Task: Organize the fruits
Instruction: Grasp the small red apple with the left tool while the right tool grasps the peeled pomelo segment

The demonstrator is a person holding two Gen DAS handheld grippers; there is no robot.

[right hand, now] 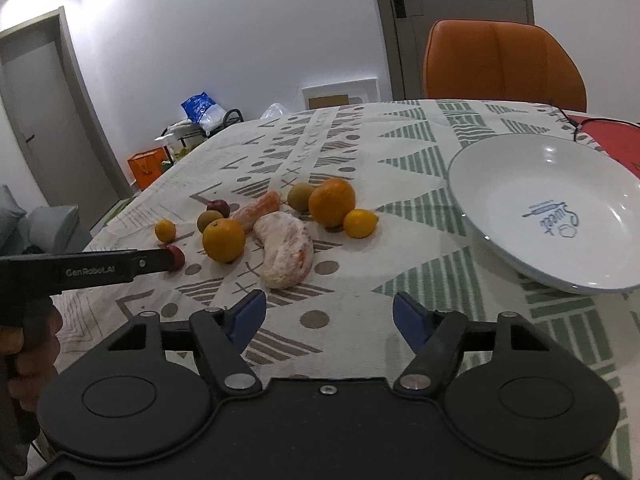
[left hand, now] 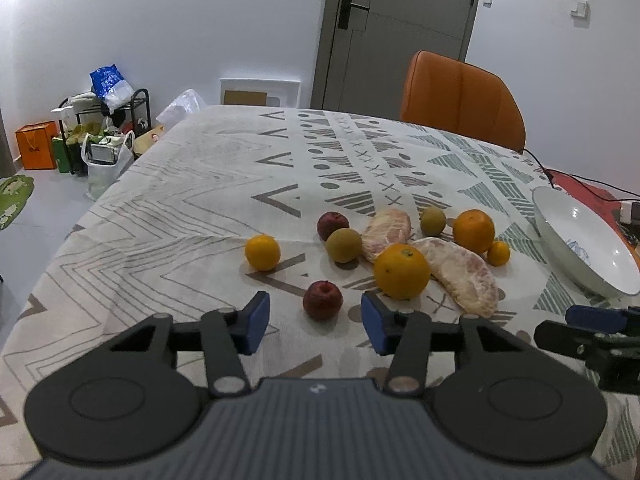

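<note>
Several fruits lie loose on the patterned tablecloth. Nearest is a dark red apple, just ahead of my left gripper, whose blue pads stand open on either side and clear of it. Behind it are a large orange, two peeled pomelo segments, a small orange and more round fruit. My right gripper is open over bare cloth, short of the near pomelo segment. An empty white plate sits to its right.
An orange chair stands at the table's far side. A black cable and a red mat lie beyond the plate. Bags and a rack clutter the floor at the left. A hand holds the left gripper's handle.
</note>
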